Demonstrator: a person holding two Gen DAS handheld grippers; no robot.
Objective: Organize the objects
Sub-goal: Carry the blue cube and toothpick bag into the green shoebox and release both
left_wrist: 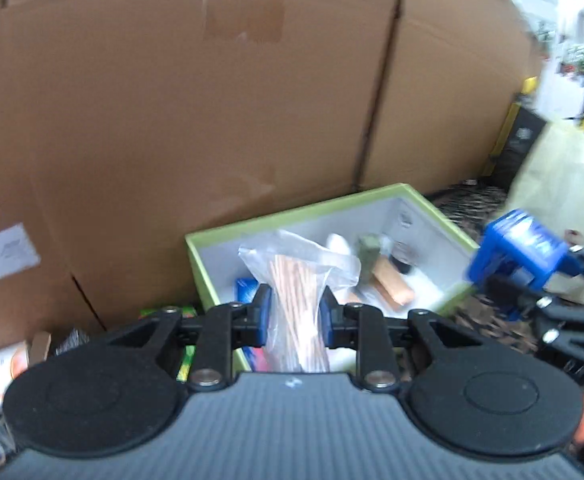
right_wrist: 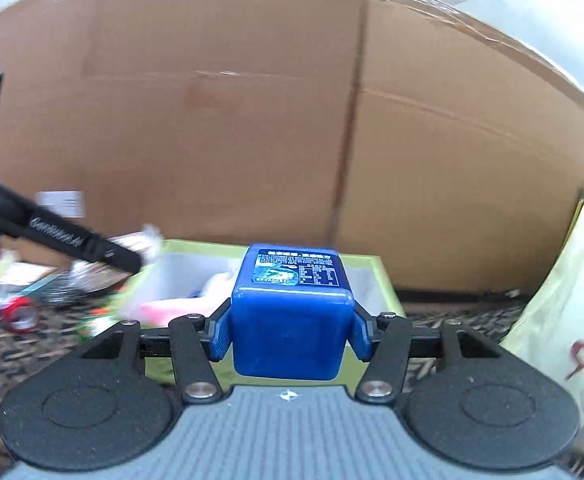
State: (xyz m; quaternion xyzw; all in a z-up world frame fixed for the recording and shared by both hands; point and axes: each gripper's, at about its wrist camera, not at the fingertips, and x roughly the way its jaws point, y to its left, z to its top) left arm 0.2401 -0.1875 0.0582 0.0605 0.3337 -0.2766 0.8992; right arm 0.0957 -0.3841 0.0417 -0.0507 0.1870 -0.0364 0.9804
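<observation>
The clear plastic bag of thin orange-brown sticks [left_wrist: 297,312] sits pinched between the blue pads of my left gripper [left_wrist: 295,320], jaws narrow and pressing the crinkled film from both sides, the bag's loose top standing up over the green-rimmed box [left_wrist: 292,216]. My right gripper [right_wrist: 292,330] clamps a blue plastic cube-shaped container [right_wrist: 292,320] at about half its spread, pads flat against its smooth side walls; a printed label covers the container's far face. From the left wrist view that same container shows at the right edge, just outside the box's right wall.

The box lies ahead of and below both grippers, open-topped, white inside with a light green rim. It already contains several things: a blue packet, an orange-brown block, something white, and a dark round piece, all rather blurred. Free floor of the box shows along its right side.

A tall wall of brown corrugated cardboard [left_wrist: 212,100] stands right behind the box. Left of the box lies a clutter of small packages [left_wrist: 8,364] and a red tape roll [right_wrist: 22,316] on a dark patterned carpet [right_wrist: 20,356]. A cream bag [right_wrist: 563,320] stands at the right.
</observation>
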